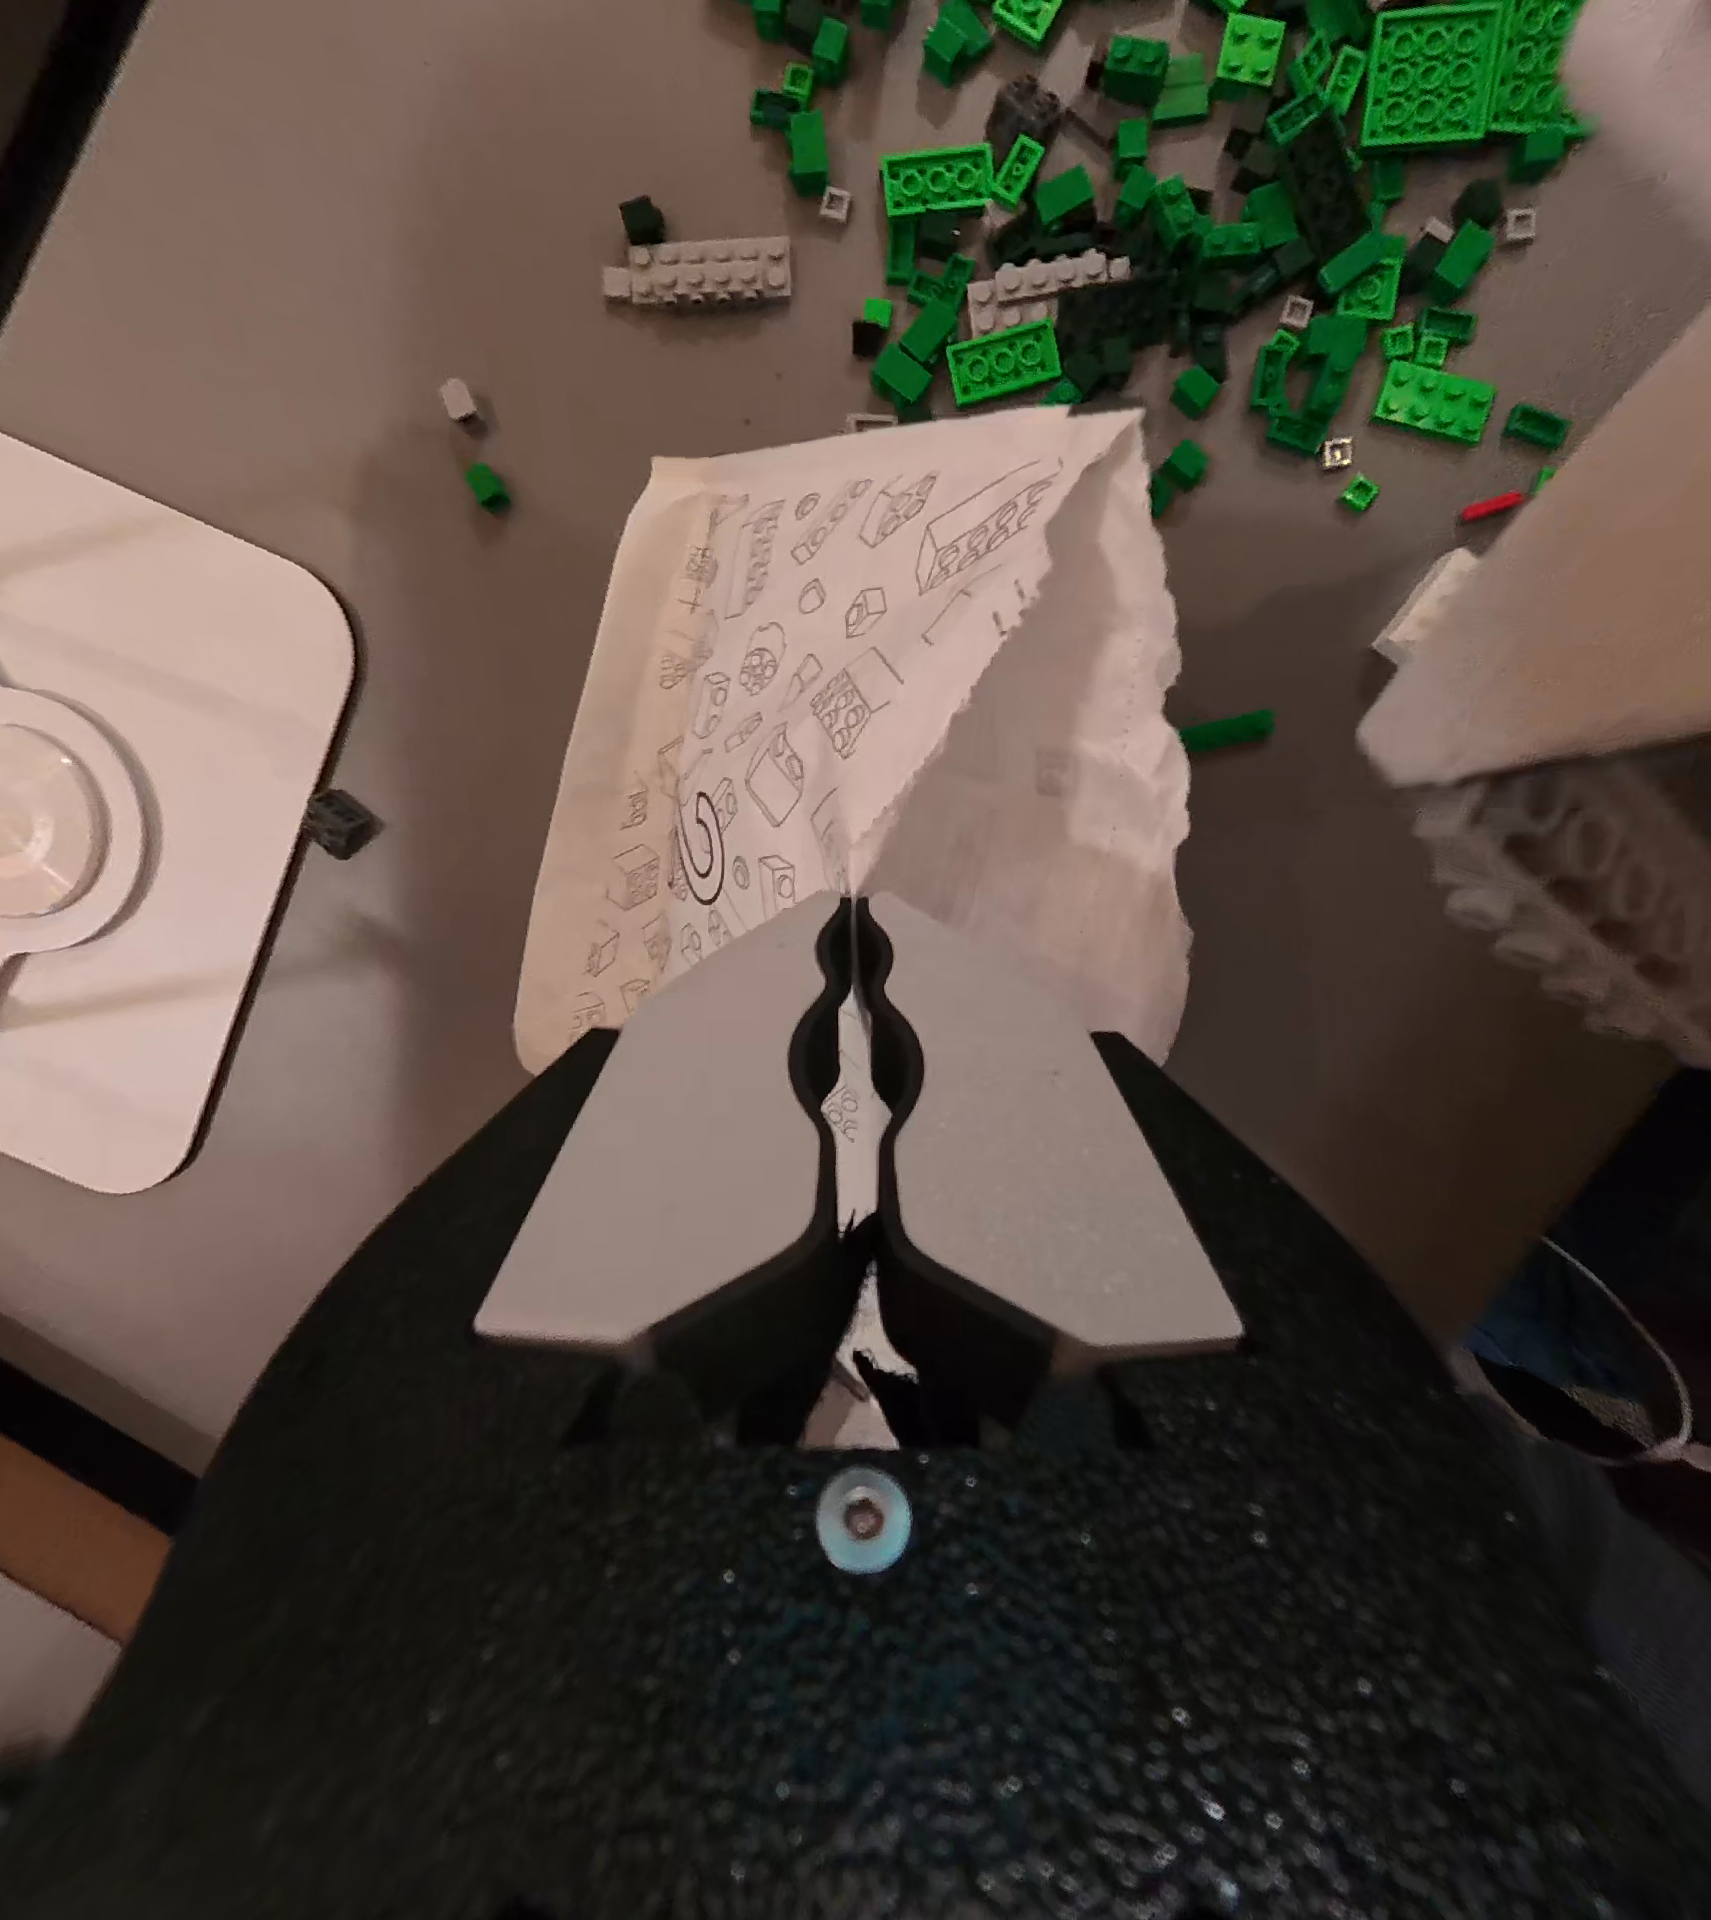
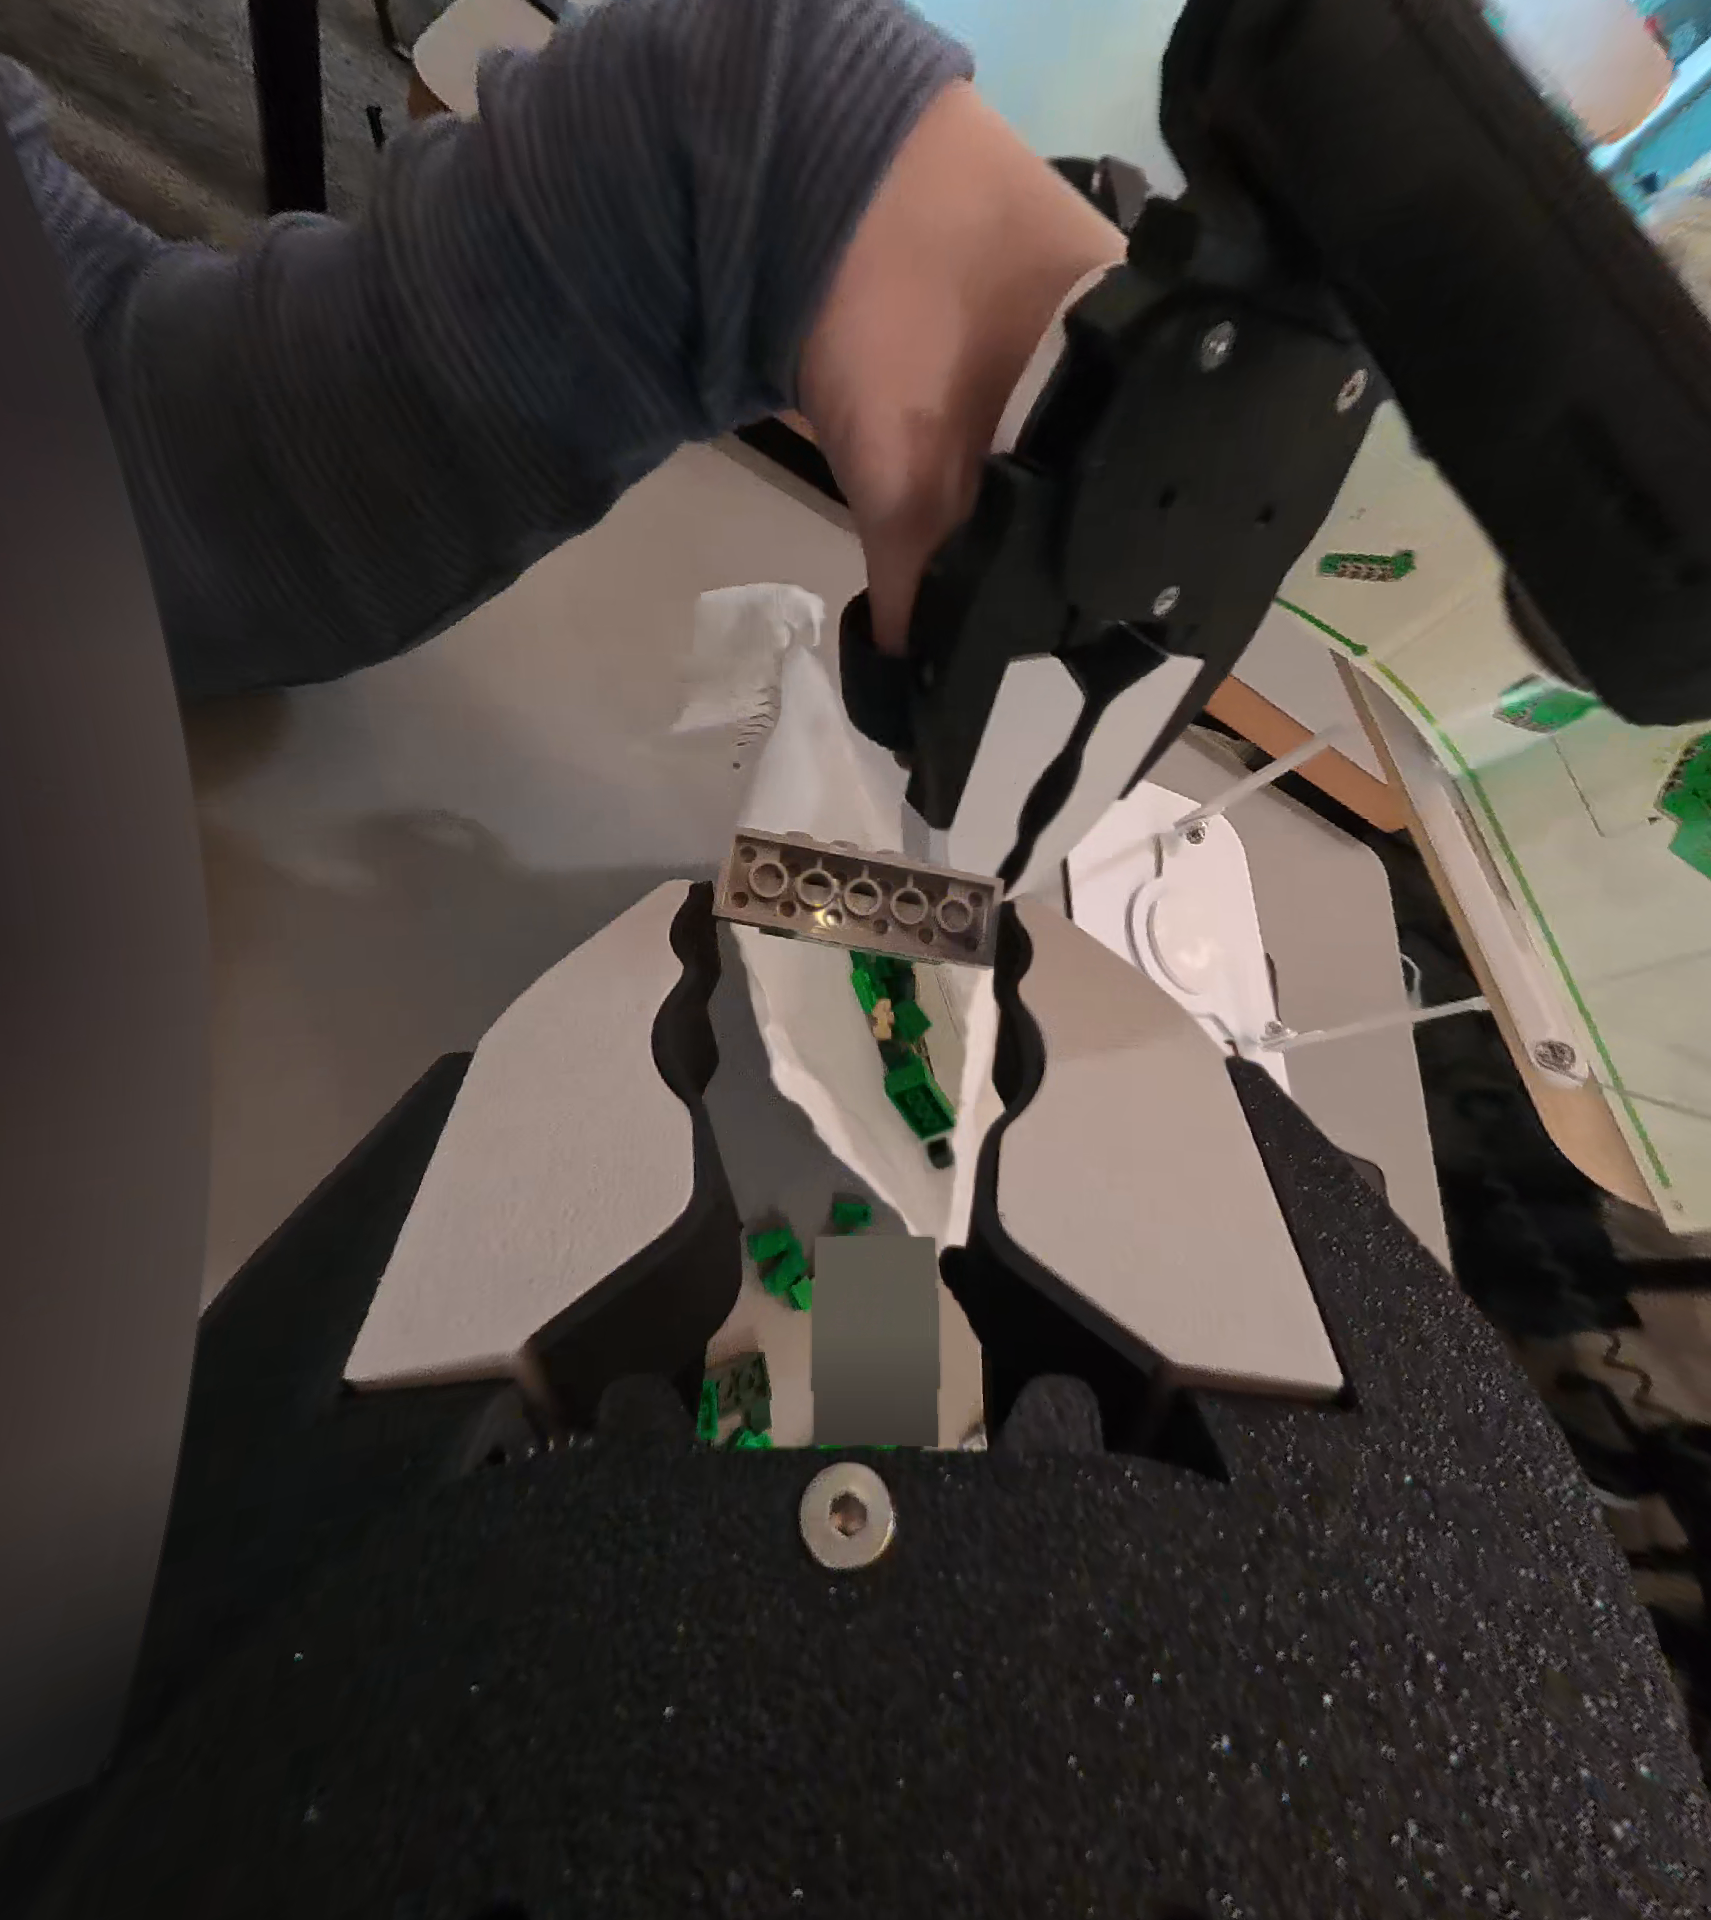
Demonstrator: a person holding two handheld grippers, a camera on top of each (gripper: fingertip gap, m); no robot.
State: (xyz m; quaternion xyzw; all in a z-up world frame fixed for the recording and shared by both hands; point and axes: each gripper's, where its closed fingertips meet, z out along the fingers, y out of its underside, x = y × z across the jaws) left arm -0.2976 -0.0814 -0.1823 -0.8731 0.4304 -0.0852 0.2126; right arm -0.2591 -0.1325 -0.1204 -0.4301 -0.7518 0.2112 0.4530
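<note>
Paper fills the narrow slit between the left tongs (image 1: pixel 851 904), whose jaws are pressed together on the torn upper edge of a white paper bag (image 1: pixel 809 644) printed with line drawings of bricks. The bag hangs forward of their tips and its mouth is pulled open. The right tongs (image 2: pixel 856 916) are at middling width and clamp a grey brick (image 2: pixel 856 899) by its two ends. Its hollow underside faces the camera, and it sits right at the bag's mouth, just beside the left tongs' tips. Past the brick, deeper in the bag, lie some small green bricks (image 2: pixel 908 1060); how many cannot be told. A hand (image 2: pixel 892 416) in a ribbed grey sleeve (image 2: pixel 477 343) works the left tongs. On the grey table (image 1: pixel 331 312) beyond the left tongs' tips sprawls a loose heap of green pieces (image 1: pixel 1246 208), with a grey studded plate (image 1: pixel 695 270) near its edge. A white stand base (image 1: pixel 155 831) sits off to their left.
</note>
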